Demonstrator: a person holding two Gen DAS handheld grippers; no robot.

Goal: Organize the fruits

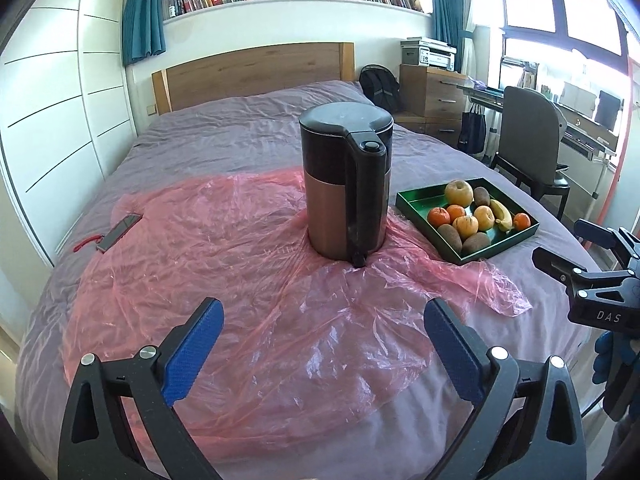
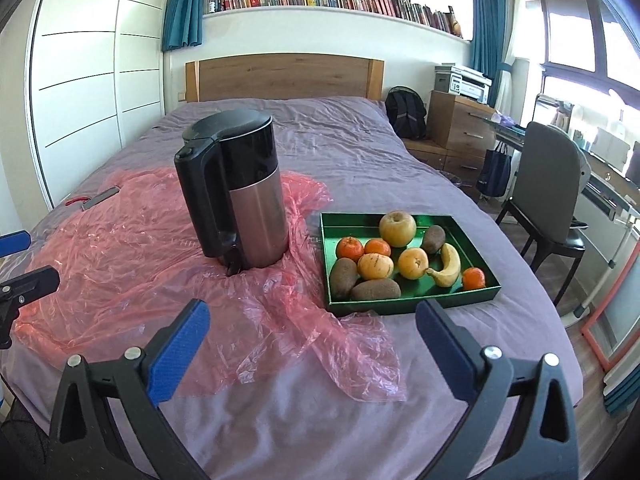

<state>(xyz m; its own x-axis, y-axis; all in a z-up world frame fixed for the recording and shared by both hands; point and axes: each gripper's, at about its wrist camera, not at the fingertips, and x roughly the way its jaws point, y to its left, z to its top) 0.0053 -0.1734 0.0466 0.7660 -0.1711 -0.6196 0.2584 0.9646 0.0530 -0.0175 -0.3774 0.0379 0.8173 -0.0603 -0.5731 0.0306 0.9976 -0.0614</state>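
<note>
A green tray [image 2: 404,307] [image 1: 412,200] lies on the bed and holds several fruits: a large apple [image 2: 397,228] [image 1: 459,192], a banana [image 2: 447,266] [image 1: 502,213], oranges [image 2: 349,248], yellow apples [image 2: 414,263] and brown kiwis [image 2: 376,289]. My right gripper [image 2: 313,317] stands open just short of the tray's near edge, nothing between its blue pads. My left gripper [image 1: 323,317] is open over the pink plastic sheet [image 1: 224,264] with nothing in it. In the left wrist view, the right gripper's black body [image 1: 592,280] shows at the right edge, beside a blue-gloved hand [image 1: 612,360].
A black and copper electric kettle [image 1: 347,184] [image 2: 234,192] stands on the plastic, left of the tray. A dark flat object with a red cord [image 1: 118,232] lies at the bed's left side. A chair [image 2: 548,196], desk and drawers stand to the right of the bed.
</note>
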